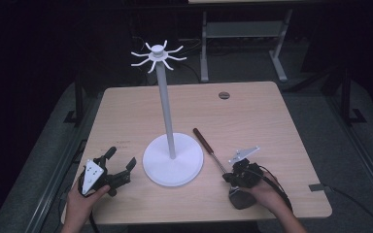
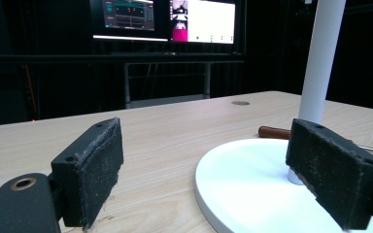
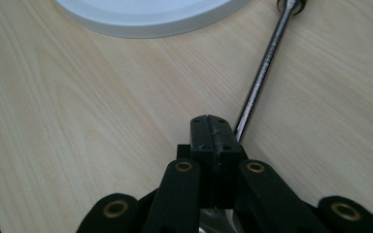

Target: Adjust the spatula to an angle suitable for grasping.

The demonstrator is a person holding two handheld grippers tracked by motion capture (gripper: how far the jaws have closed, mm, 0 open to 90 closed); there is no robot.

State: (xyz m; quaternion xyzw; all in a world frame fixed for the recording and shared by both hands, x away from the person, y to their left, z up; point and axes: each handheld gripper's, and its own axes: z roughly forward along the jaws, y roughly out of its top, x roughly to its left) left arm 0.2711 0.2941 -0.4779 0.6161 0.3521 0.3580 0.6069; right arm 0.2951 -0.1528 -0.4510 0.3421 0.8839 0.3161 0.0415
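— What's on the table (image 1: 252, 111) from where you stand?

— A white stand (image 1: 167, 116): round flat base, tall post, a ring of curved hooks at the top. It sits near the front edge, roughly in the middle. Just to its right lies a long utensil (image 1: 209, 145) with a dark reddish-brown handle pointing away from the person and a thin metal shaft running back toward them.

— And the left gripper (image 1: 121, 162)?

— Held low over the wood, left of the base, jaws spread wide with nothing between them. Its own view looks across the table past the white base, the brown handle lying beyond it.

— The right gripper (image 1: 230, 175)?

— Down at the near end of the utensil. In its view the jaws are pressed together, the shaft running off from beside their tips. They may be pinching that end, but I can't tell from here.
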